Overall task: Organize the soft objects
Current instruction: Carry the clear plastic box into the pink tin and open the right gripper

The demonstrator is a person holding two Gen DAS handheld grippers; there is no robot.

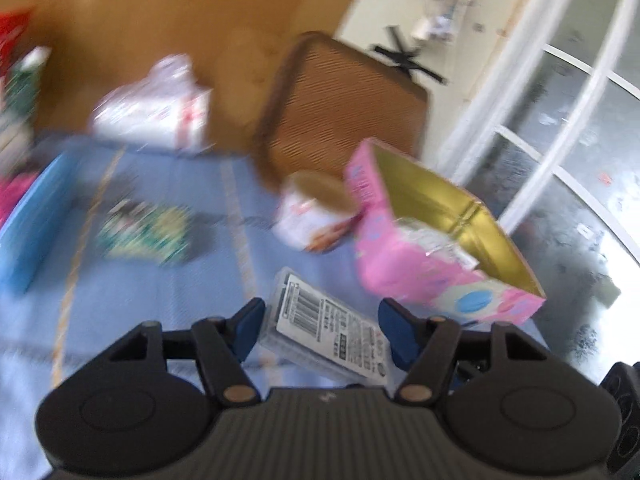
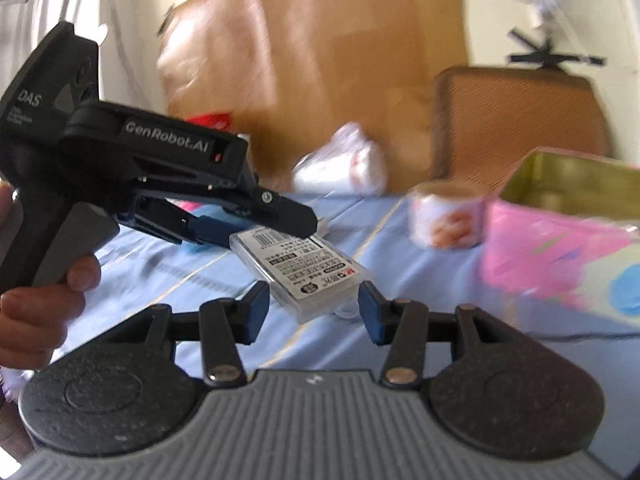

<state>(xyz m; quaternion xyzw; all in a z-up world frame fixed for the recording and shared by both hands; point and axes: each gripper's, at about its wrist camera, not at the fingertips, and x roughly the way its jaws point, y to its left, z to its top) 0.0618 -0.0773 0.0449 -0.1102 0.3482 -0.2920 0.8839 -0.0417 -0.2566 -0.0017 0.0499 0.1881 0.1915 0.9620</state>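
A clear plastic box with a white printed label point(image 1: 328, 332) point(image 2: 306, 276) is held in the air over the blue cloth. My left gripper point(image 1: 320, 330) has its blue pads on both sides of the box; in the right wrist view the left gripper point(image 2: 276, 228) grips the box's far end. My right gripper point(image 2: 312, 312) is open, its pads on either side of the box's near end without clearly touching. A pink box with a gold inside point(image 1: 424, 240) point(image 2: 560, 240) stands open to the right.
A round white tub point(image 1: 316, 212) point(image 2: 444, 216) stands next to the pink box. A white plastic bag point(image 1: 156, 104) point(image 2: 344, 164), a green packet point(image 1: 148, 232), a blue tray point(image 1: 32, 216) and a brown chair point(image 1: 344, 100) lie around the blue cloth point(image 1: 160, 280).
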